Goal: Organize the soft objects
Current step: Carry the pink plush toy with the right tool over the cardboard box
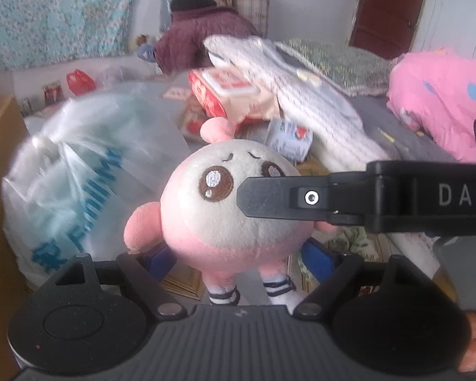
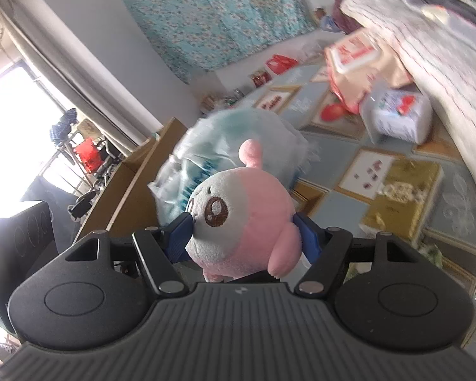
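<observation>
Toy: round pink-and-white plush [image 2: 241,222], likely light, squashy.
Right gripper [image 2: 242,233]: 2 blue pads pinched its sides.
Left gripper [image 1: 239,263]: spread wide around legs.
Hold: judged best at body's widest middle.

I've got a fuzzy pink-and-white plush doll [image 2: 238,219] against my matt black plastic right gripper [image 2: 242,235], blue ribbed pads [image 2: 177,238]; behind, a crinkly translucent plastic bag [image 1: 79,171], glossy.

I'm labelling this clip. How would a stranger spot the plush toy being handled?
Find the big clear plastic bag with blue lettering. Just in front, the plush toy sits clamped between blue pads. Unlike its neighbours, it is a round pink-and-white ball with brown embroidered eyes.
</observation>
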The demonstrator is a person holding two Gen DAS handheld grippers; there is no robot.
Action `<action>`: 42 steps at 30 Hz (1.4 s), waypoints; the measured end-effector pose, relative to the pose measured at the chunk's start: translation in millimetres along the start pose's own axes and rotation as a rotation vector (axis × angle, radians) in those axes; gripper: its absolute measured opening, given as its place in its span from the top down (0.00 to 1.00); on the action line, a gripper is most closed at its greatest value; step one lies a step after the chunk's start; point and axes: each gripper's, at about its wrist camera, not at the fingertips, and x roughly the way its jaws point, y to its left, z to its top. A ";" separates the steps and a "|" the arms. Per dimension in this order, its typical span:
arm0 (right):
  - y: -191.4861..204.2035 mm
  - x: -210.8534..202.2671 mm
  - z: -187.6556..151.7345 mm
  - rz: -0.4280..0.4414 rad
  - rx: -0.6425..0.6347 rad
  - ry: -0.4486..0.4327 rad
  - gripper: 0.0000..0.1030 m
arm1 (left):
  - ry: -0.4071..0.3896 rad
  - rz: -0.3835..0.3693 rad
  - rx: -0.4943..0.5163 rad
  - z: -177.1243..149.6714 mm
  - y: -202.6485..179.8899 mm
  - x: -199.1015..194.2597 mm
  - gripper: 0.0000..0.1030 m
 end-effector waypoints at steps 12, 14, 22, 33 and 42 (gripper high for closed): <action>61.4 -1.6 18.2 0.048 -0.123 -0.026 0.33 | -0.103 0.049 -0.037 10.8 22.9 -47.8 0.17; 70.2 -1.7 19.4 0.054 -0.138 -0.028 0.33 | -0.114 0.057 -0.041 10.4 25.9 -54.2 0.17; 104.1 2.6 24.8 0.091 -0.185 -0.024 0.32 | -0.159 0.111 -0.056 10.8 38.1 -76.8 0.17; 185.9 47.8 50.9 0.236 -0.288 0.050 0.32 | -0.182 0.257 -0.112 23.7 98.9 -128.2 0.16; 273.4 153.2 73.0 0.313 -0.382 0.302 0.32 | -0.113 0.345 -0.305 24.5 194.5 -147.7 0.16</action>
